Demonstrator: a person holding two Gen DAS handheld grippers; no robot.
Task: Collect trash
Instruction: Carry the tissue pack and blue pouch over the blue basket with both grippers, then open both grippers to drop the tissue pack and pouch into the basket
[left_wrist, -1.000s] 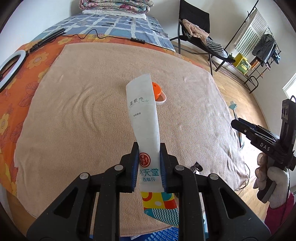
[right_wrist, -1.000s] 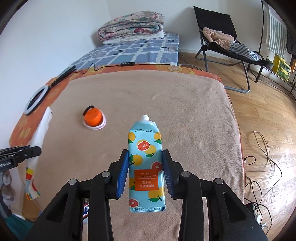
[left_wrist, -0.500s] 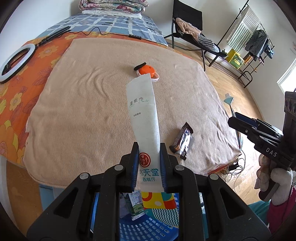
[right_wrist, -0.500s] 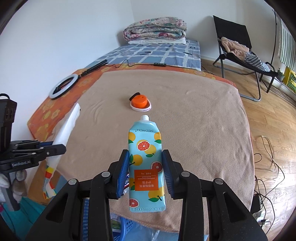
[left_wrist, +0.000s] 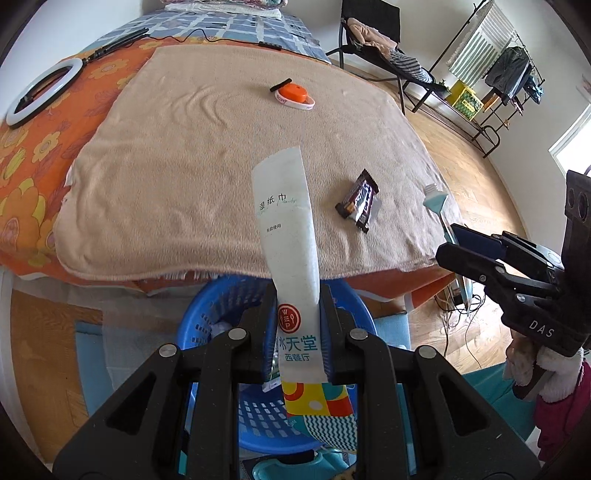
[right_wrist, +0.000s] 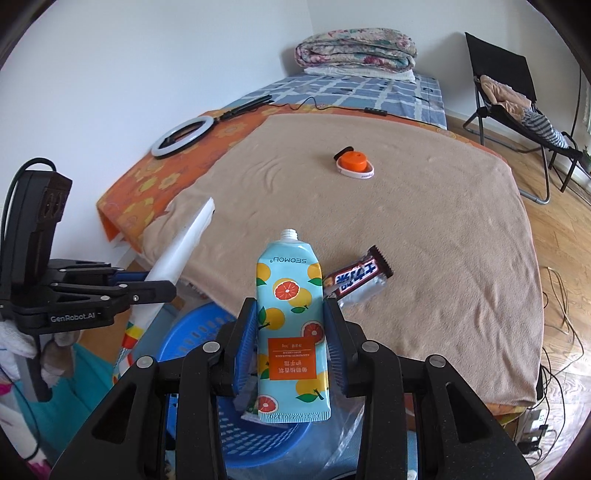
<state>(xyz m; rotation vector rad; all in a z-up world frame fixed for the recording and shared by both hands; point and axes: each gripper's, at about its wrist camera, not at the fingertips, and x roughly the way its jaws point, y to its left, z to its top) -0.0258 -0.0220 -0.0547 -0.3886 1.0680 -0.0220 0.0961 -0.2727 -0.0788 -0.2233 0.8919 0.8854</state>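
left gripper (left_wrist: 298, 332) clamps 1 wipe packet (left_wrist: 288, 229) | right gripper (right_wrist: 290, 343) clamps 1 tube (right_wrist: 290, 314) | 1 basket (left_wrist: 207, 317)

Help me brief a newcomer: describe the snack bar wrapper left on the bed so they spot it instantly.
Find the tan blanket covering the bed, then its near edge above the blue basket. The snack bar wrapper lies flat there, dark brown with crimped ends and silver foil; the orange lid farther back is round.
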